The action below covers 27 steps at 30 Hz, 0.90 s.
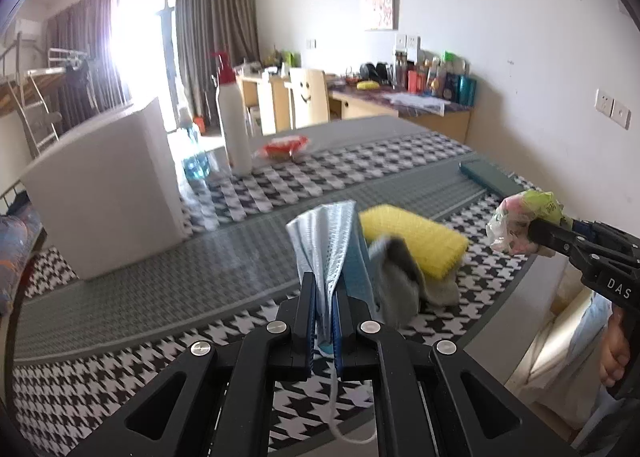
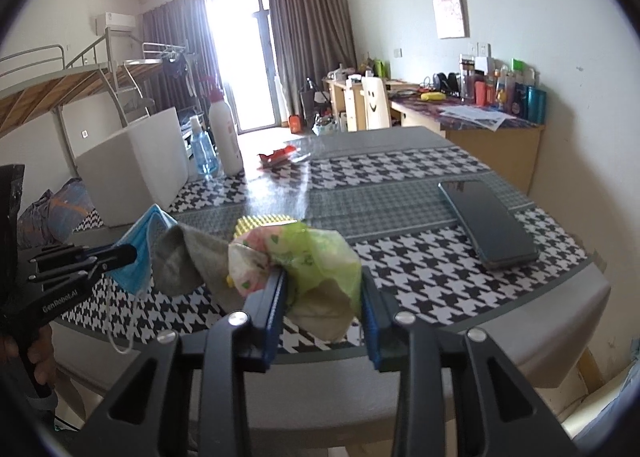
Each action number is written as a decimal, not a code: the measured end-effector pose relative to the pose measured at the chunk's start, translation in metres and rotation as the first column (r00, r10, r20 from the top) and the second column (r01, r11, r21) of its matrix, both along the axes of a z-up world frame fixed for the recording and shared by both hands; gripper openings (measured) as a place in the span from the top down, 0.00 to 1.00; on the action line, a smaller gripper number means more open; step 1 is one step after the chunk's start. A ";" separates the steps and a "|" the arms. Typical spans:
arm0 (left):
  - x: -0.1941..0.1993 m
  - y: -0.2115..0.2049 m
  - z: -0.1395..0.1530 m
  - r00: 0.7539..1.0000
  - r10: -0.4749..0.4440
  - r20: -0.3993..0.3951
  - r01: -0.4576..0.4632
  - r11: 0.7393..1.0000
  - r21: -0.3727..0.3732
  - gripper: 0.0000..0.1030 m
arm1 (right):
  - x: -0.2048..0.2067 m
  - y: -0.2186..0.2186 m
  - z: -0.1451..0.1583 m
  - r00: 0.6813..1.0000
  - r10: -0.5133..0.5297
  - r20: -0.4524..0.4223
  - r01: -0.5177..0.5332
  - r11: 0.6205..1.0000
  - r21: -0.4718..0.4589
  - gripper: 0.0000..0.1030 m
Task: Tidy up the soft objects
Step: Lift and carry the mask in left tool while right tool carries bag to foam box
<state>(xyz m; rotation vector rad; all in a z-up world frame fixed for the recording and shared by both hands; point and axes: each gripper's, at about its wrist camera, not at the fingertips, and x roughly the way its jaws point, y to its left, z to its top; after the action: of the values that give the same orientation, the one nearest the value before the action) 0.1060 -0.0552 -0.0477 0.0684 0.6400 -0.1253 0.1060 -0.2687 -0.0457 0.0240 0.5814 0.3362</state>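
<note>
My left gripper (image 1: 325, 289) is shut on a blue face mask (image 1: 326, 241) and holds it above the table's near edge; its ear loop hangs down. The mask also shows in the right wrist view (image 2: 140, 245). My right gripper (image 2: 322, 285) is closed on a crumpled green and pink plastic bag (image 2: 308, 257), which bulges between the fingers; the bag also shows in the left wrist view (image 1: 520, 217). A yellow sponge (image 1: 416, 237) lies on the table with a grey cloth (image 1: 400, 281) draped against it, just beyond the mask.
A white box (image 1: 108, 185) stands at the left on the houndstooth tablecloth (image 1: 280, 185). Behind it are a white pump bottle (image 1: 234, 117), a blue spray bottle (image 2: 202, 149) and a red wrapper (image 1: 284, 147). A dark phone (image 2: 486, 221) lies at the right.
</note>
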 end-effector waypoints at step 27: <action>-0.003 0.010 0.058 0.986 0.002 0.166 0.002 1.000 -0.026 0.93 | 0.001 0.013 0.040 0.992 0.024 0.123 -0.029 0.999 0.039 0.62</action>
<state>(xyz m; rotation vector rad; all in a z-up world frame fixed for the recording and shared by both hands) 0.1026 -0.0452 0.0099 0.0534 0.4713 -0.1265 0.1072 -0.2556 -0.0062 0.0346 0.4540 0.3726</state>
